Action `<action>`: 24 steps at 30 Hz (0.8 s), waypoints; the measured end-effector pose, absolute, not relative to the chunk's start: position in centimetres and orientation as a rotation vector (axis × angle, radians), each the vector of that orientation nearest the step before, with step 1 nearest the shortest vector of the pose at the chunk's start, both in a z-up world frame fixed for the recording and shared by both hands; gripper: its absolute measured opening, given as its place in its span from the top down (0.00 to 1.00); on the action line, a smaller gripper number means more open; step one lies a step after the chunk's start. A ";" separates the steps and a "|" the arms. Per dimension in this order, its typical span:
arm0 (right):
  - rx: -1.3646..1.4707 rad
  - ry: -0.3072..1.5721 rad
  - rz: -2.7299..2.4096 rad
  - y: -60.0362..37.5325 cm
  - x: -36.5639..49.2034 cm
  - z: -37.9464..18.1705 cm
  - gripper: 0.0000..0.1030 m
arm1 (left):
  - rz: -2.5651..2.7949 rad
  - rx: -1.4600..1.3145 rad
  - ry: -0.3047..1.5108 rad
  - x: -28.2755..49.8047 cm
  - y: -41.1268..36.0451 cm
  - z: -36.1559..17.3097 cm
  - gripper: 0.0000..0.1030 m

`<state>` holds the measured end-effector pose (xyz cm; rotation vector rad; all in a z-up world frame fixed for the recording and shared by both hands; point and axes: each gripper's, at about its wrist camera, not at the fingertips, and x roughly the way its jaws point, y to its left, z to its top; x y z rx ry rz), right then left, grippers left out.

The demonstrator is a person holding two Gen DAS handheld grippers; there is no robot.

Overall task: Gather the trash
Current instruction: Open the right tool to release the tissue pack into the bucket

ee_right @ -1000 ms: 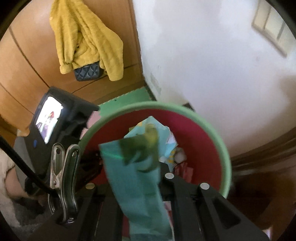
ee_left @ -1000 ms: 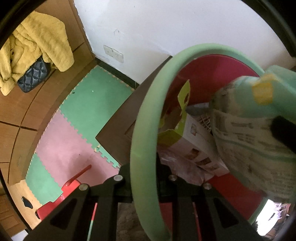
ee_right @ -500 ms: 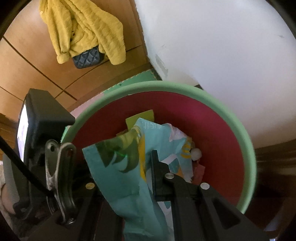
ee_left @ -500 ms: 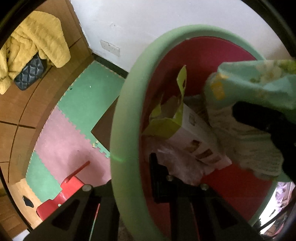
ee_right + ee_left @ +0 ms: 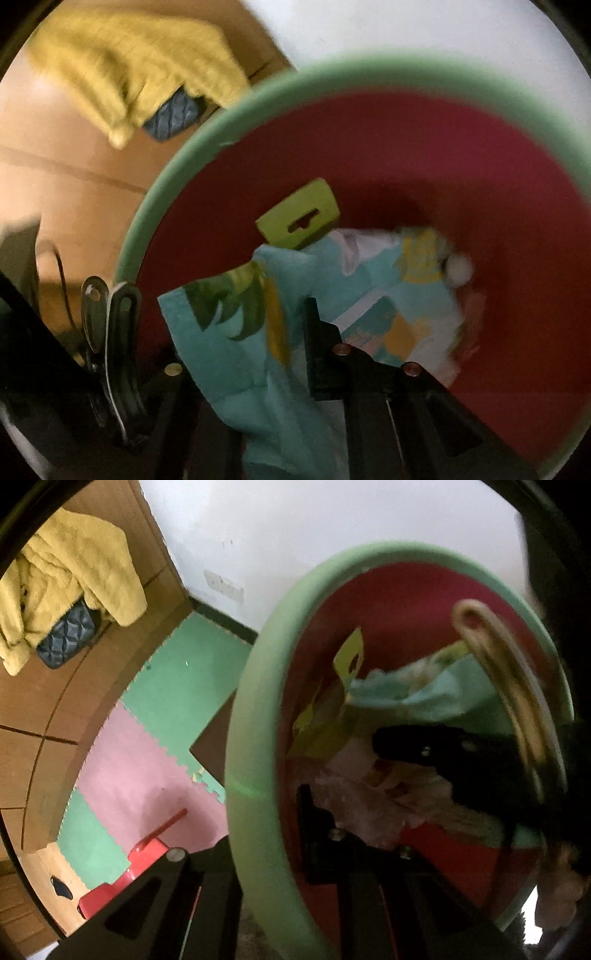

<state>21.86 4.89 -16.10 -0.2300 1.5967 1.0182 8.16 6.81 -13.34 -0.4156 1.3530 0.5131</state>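
Right wrist view looks down into the bin point(image 5: 369, 74), red inside with a pale green rim, where the right tool point(image 5: 243, 332) is lowered with a teal printed wrapper point(image 5: 236, 354) pinched between its fingers; the wrapper's far end already lies on the heap of rubbish beside a lime-green card tab point(image 5: 299, 219). Left wrist view shows the left tool point(image 5: 258, 834) clamped on the bin's green rim point(image 5: 251, 768), one finger outside and one inside, steadying it. The right tool's dark fingers appear there among the crumpled paper and a torn carton point(image 5: 332, 716). The step in hand looks like depositing the wrapper. Next the right tool should widen to let it fall, then lift clear without dragging the wrapper back out, while the left keeps the bin steady.
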 end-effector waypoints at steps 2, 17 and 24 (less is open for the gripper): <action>-0.092 1.706 0.986 4.2 22.6 -17.9 0.89 | 0.511 -0.426 1.344 8.1 6.8 -13.2 0.92; -0.198 1.930 0.743 7.3 20.6 -26.4 0.91 | 0.435 -0.495 1.371 7.1 7.0 -13.2 0.90; -0.168 1.959 0.708 7.4 20.6 -26.8 0.89 | 0.425 -0.479 1.382 7.2 6.7 -12.9 0.90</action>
